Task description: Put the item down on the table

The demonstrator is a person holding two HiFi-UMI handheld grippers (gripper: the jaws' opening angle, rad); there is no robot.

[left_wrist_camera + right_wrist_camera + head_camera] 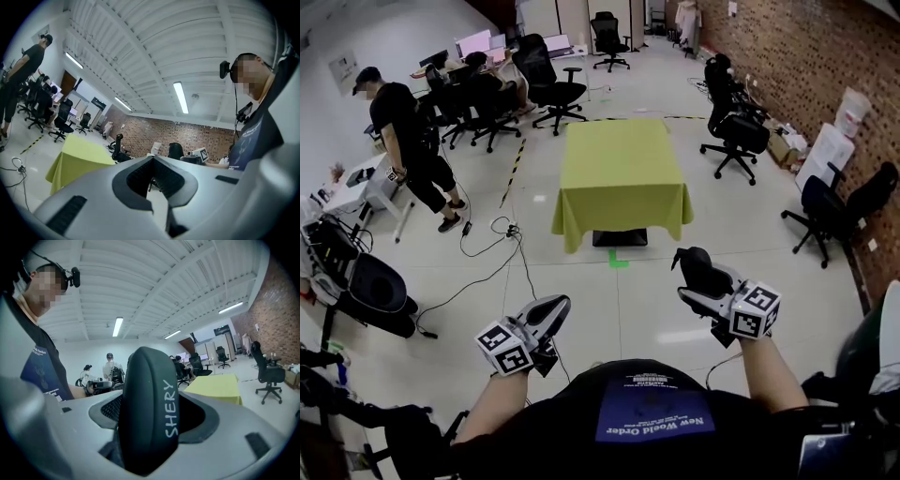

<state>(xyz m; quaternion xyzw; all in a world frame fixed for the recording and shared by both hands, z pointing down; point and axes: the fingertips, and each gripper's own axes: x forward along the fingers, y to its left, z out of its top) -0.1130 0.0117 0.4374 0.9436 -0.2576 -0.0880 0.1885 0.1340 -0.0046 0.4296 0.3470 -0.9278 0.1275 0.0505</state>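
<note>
The table [619,173] with a yellow-green cloth stands on the floor ahead of me, some way beyond both grippers. My right gripper [701,274] is shut on a dark rounded item [694,262] and carries it at waist height. In the right gripper view this item [147,413] stands between the jaws with white letters "SHERY" on it, and the table [218,387] shows behind it at the right. My left gripper [548,314] is held level beside it, shut, with nothing in it. In the left gripper view the left gripper [152,161] has its tips together, and the table [79,157] lies to the left.
Black office chairs [736,131] line the brick wall on the right, with more [548,89] at the back left. A person [412,141] stands at the left by desks. Cables [492,248] trail over the floor. A green tape mark [619,259] lies before the table.
</note>
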